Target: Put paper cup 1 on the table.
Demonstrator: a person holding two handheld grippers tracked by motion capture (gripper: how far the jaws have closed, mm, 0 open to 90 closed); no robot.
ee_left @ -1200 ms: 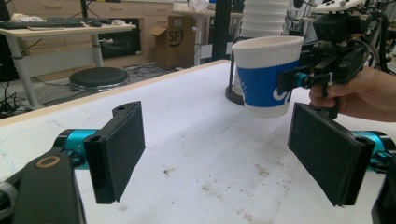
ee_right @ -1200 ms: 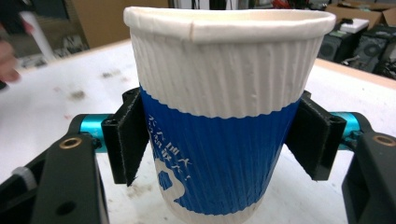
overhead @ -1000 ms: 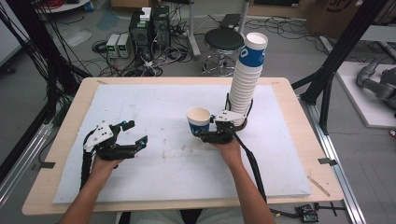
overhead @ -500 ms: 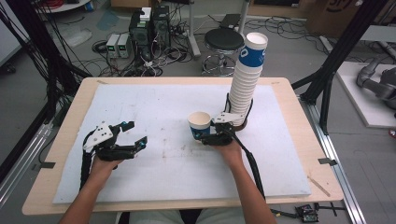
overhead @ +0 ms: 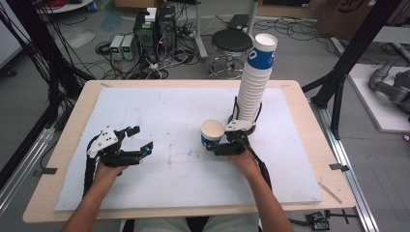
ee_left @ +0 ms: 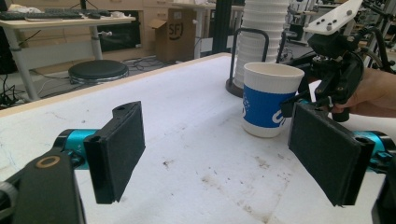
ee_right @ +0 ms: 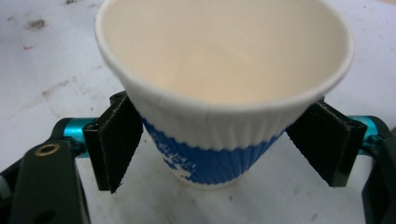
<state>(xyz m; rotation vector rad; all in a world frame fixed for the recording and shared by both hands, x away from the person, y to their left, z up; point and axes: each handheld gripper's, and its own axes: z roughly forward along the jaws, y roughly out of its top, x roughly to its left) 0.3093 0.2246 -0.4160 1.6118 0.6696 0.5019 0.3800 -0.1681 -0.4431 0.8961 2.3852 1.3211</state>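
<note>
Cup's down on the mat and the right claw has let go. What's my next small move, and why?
Probably draw the right claw straight back from the paper cup. Its jaws have just been opening and stand clear of the cup's sides, and the cup sits upright on the white mat; backing out straight should avoid tipping it.

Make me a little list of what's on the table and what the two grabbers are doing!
single cup: paper cup, white with a blue band, upright on the white mat, empty inside
cup tower: tall stack of cups in a black holder, just behind the single cup
right gripper: jaws have just been opening; the cup stands between them, pads look clear of its sides
left gripper: open, nothing between its jaws, off to the left of the mat
table: wooden top under the mat
</note>
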